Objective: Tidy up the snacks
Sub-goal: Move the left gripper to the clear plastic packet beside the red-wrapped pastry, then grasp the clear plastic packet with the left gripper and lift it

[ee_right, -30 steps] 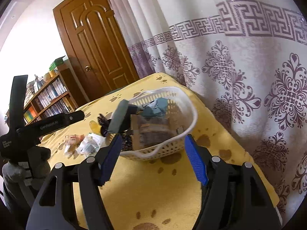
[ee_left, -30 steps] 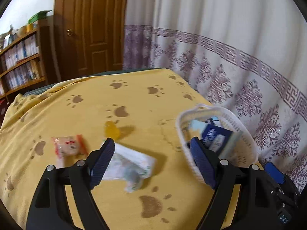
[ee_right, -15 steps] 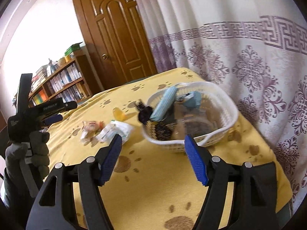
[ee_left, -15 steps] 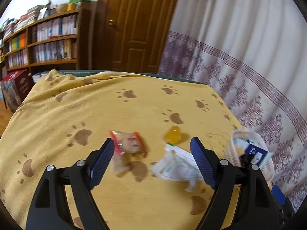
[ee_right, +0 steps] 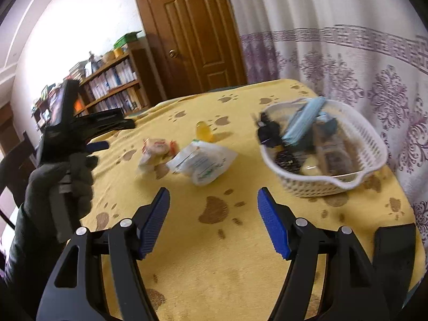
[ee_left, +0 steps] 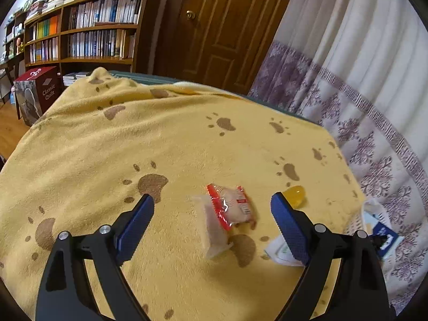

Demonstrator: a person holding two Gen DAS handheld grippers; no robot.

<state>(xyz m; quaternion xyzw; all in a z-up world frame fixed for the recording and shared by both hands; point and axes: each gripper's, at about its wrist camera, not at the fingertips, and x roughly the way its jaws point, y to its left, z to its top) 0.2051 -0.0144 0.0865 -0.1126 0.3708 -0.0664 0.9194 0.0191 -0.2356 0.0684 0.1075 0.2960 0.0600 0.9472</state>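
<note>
I judge I'm at the reach for the next loose snack. My left claw [ee_left: 212,211] hangs spread wide and empty above the bench [ee_left: 112,147], which is draped in a yellow paw-print cloth, with the red-and-white snack packet [ee_left: 231,206] lying between its blue pads and below them. My right claw [ee_right: 212,208] is likewise wide apart with nothing in it, hovering over bare cloth nearer my edge.

The white basket [ee_right: 355,179] sits toward the curtain-side edge of the bench, already heaped with packets. Three things lie loose on the cloth near the middle: the red-and-white packet, crinkled and glossy, resting partly on a pale clear wrapper; a puffy white pouch [ee_right: 204,159] with green print just beside it on the basket side; and a small yellow jelly cup [ee_right: 203,131] beyond them toward the far edge.

The next move, as I see it, calls for lowering the left claw straight over the red-and-white packet, pinching across its short width, and carrying it to the basket. The slick film may slip, and the wrapper beneath could lift with it.
</note>
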